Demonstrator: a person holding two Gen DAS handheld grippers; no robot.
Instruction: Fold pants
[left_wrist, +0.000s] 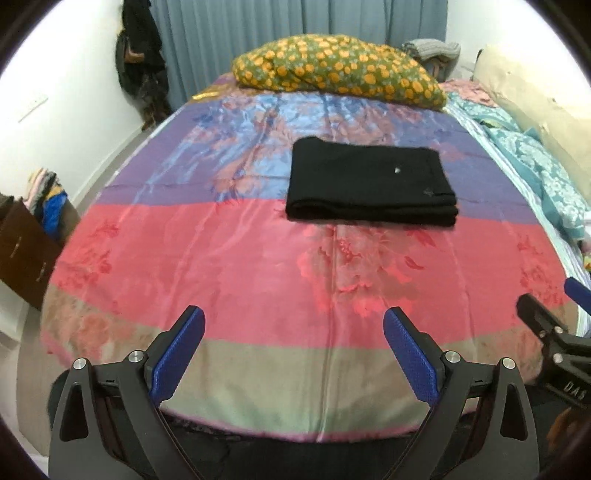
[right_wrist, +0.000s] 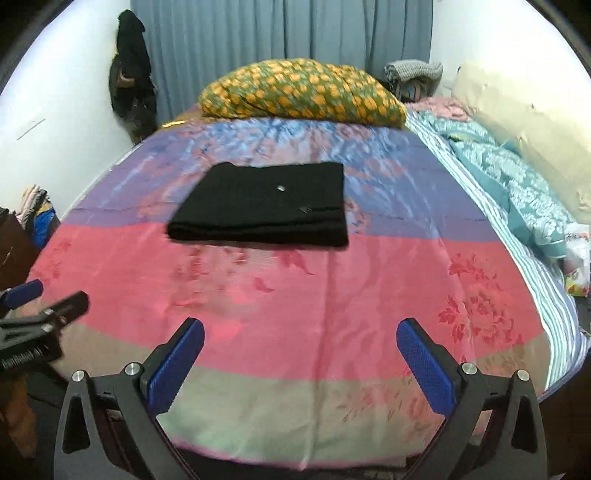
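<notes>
Black and thick, the pants (left_wrist: 371, 181) lie already folded into a neat rectangle in the far middle of the striped satin bedspread (left_wrist: 229, 266), well apart from both tools and just before the flowered pillow (left_wrist: 340, 70). The left gripper (left_wrist: 293, 325) and the right gripper (right_wrist: 300, 334) hover over the near edge of the bed, each with its blue fingers (right_wrist: 424, 369) spread wide and holding nothing. I judge the folding nearly finished; the risk now is that another touch drags the stack on the slippery cover and the layers slide open.
</notes>
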